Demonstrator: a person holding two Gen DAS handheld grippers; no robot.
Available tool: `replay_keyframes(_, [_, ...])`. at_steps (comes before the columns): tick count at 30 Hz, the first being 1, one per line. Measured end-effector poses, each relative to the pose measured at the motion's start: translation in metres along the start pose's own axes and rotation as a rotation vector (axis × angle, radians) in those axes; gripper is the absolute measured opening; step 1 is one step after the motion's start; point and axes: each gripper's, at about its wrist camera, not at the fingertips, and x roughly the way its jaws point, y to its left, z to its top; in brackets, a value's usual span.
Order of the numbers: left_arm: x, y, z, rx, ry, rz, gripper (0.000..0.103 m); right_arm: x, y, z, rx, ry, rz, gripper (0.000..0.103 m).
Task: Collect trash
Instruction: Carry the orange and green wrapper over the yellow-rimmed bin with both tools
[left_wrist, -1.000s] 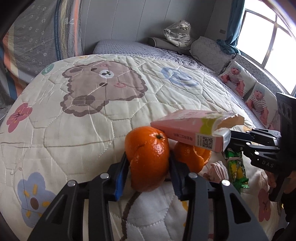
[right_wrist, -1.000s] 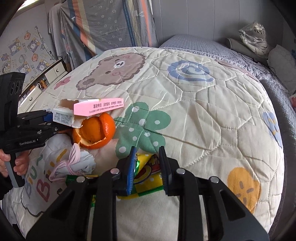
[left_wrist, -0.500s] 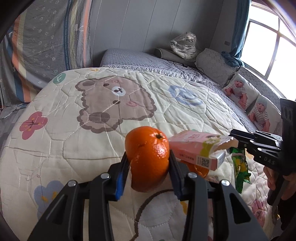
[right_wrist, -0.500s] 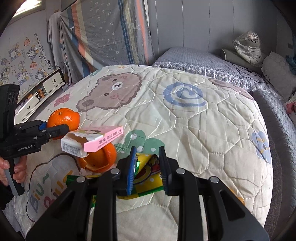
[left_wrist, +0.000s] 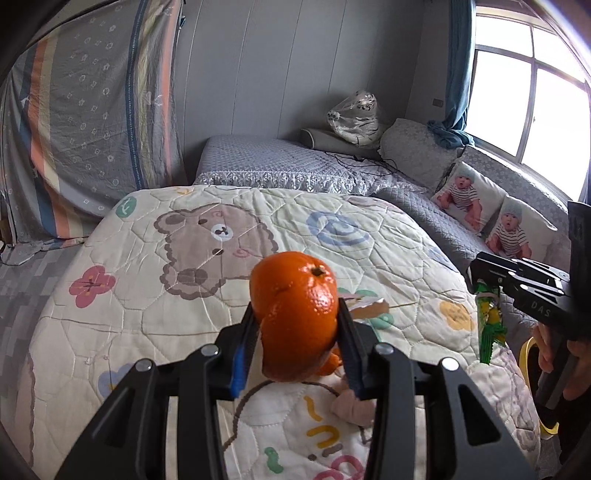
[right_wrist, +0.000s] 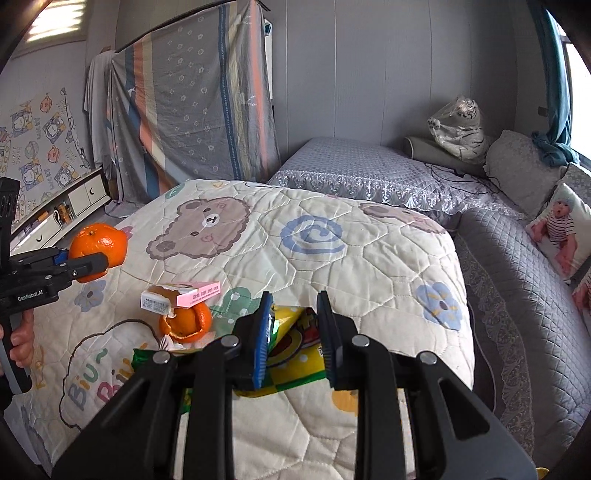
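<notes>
Two grips carry the risk, and both look thin. The left gripper (left_wrist: 297, 330) is closed partway on an orange peel (left_wrist: 295, 317), a hollow shell with a split down its side; its pads press the lower half, and most of the peel stands above them. A soft shell of this kind may buckle or tear under the squeeze, or tip forward out of the jaws if the hand swings fast. The right gripper (right_wrist: 293, 332) is nearly closed on a yellow-and-green wrapper (right_wrist: 291, 354). The foil is pinched near one end between the pads, and the rest hangs below and behind the fingers, so it could slide free or snag on the quilt (right_wrist: 369, 258).

Both held pieces are in the air above the near part of the quilt. Still lying there, close to the near edge, are a second peel (right_wrist: 188, 323) and a torn pink box (right_wrist: 181, 293) resting on top of it, with a crumpled tissue (left_wrist: 351, 404) just beside them. A low pass with the dangling wrapper could knock the box off the peel.
</notes>
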Motion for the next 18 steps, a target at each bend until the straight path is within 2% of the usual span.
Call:
replay_keyframes(7, [-0.013,-0.052,0.003,0.051,-0.017,-0.04,0.038,-0.04,-0.021,-0.012,0.024,-0.045,-0.065,0.023])
replay_keyframes(18, [-0.029,-0.145,0.003,0.144,-0.04,-0.163,0.038,-0.098,-0.062,-0.044,0.088,-0.094,-0.177,0.023])
